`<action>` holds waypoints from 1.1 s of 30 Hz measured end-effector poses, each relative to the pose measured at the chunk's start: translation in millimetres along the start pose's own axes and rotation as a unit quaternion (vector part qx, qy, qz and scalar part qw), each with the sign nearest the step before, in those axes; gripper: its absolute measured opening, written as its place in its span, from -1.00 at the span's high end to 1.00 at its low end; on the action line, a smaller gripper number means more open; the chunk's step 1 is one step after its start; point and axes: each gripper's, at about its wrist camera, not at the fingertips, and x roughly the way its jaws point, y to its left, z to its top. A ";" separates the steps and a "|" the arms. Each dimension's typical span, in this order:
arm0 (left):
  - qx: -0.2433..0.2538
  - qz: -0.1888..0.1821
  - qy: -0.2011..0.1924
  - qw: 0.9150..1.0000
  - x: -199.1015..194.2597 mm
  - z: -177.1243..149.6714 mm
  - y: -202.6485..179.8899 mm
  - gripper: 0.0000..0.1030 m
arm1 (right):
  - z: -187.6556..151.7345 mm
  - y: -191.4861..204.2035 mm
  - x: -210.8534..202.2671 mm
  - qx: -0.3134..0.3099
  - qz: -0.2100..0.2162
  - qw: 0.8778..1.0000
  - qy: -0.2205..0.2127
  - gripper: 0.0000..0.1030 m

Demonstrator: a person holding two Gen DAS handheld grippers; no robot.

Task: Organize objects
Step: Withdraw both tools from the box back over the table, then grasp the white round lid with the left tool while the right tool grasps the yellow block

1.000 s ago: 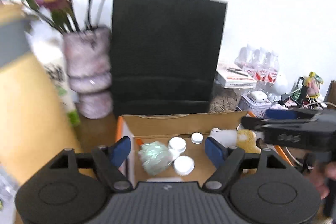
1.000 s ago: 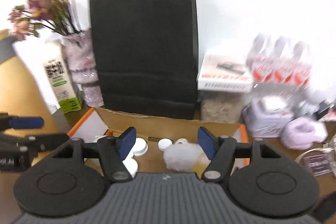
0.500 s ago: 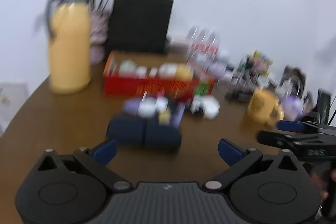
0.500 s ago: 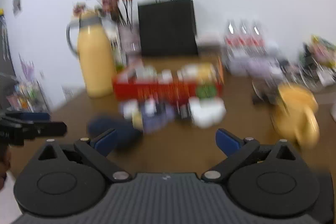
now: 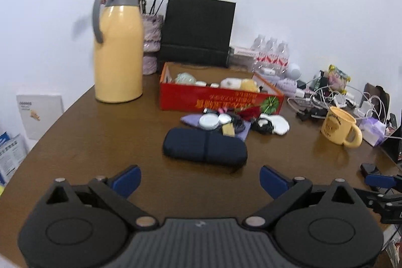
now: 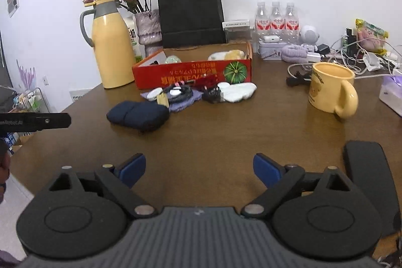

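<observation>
A red cardboard box (image 5: 221, 98) (image 6: 193, 74) stands mid-table and holds several small items. In front of it lies a pile of small things: a white lid (image 5: 209, 121), a purple cloth (image 6: 183, 99), a white pouch (image 6: 238, 91) and black cords. A dark blue case (image 5: 204, 148) (image 6: 138, 114) lies nearer to me. My left gripper (image 5: 200, 181) is open and empty, just short of the case. My right gripper (image 6: 199, 168) is open and empty over bare table. The right gripper also shows at the edge of the left wrist view (image 5: 382, 180).
A yellow thermos jug (image 5: 118, 44) (image 6: 111, 42), a vase of dried flowers (image 5: 150, 42) and a black paper bag (image 5: 197, 29) stand behind the box. A yellow mug (image 5: 340, 126) (image 6: 331, 89), water bottles (image 6: 276, 16) and cables (image 6: 351, 52) are to the right.
Both grippers have pulled far back from over the red box to the near side of the table. Both stay open and empty.
</observation>
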 end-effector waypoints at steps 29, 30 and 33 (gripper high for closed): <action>-0.023 -0.087 0.022 0.996 171.2 82.6 28.9 0.26 | 81.1 29.7 190.6 -0.030 0.058 0.998 0.013 0.60; -0.026 -0.087 0.015 0.996 158.5 80.5 27.6 0.26 | 80.5 26.0 182.5 -0.028 0.057 0.998 0.012 0.60; -0.008 -0.084 0.018 0.996 122.1 60.8 15.0 0.26 | 71.2 18.1 148.7 -0.034 0.048 0.998 0.009 0.60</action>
